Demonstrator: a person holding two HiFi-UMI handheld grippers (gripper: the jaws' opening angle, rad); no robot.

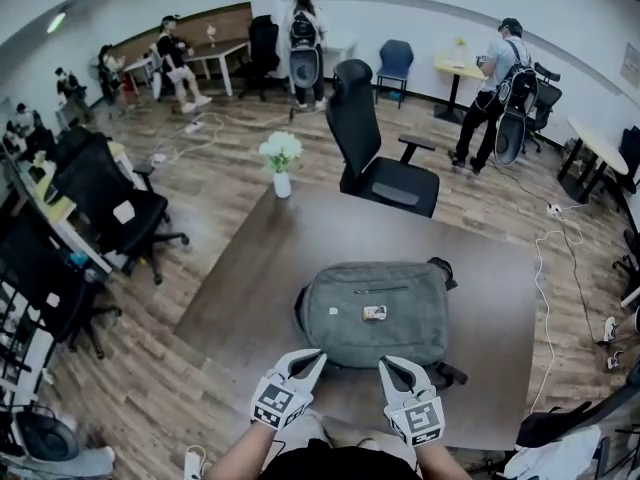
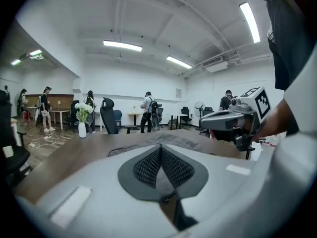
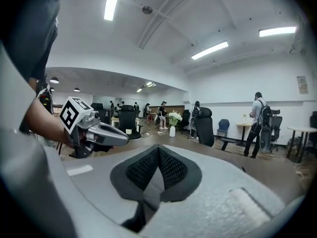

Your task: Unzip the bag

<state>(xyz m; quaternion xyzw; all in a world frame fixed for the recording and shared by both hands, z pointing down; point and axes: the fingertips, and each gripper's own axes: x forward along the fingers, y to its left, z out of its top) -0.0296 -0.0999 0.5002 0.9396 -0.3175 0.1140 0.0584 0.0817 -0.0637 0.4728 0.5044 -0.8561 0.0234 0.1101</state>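
A grey backpack (image 1: pixel 400 328) lies flat on the brown table (image 1: pixel 500 298), with a closed zip line (image 1: pixel 380 290) across its far part and a small tag (image 1: pixel 374 313) in the middle. My left gripper (image 1: pixel 318 354) hovers at the bag's near left edge, jaws together with nothing between them. To its right, my right gripper (image 1: pixel 384 362) is at the near edge too, also shut and empty. In the left gripper view the bag (image 2: pixel 198 142) lies just beyond the closed fingertips (image 2: pixel 161 150), with the right gripper (image 2: pixel 225 123) alongside. The right gripper view shows the left gripper (image 3: pixel 99 132).
A white vase of flowers (image 1: pixel 281 163) stands at the table's far left corner. A black office chair (image 1: pixel 375 148) sits behind the table, and more chairs (image 1: pixel 110 203) crowd the left side. Several people stand at the back of the room. Cables (image 1: pixel 555 268) run along the floor on the right.
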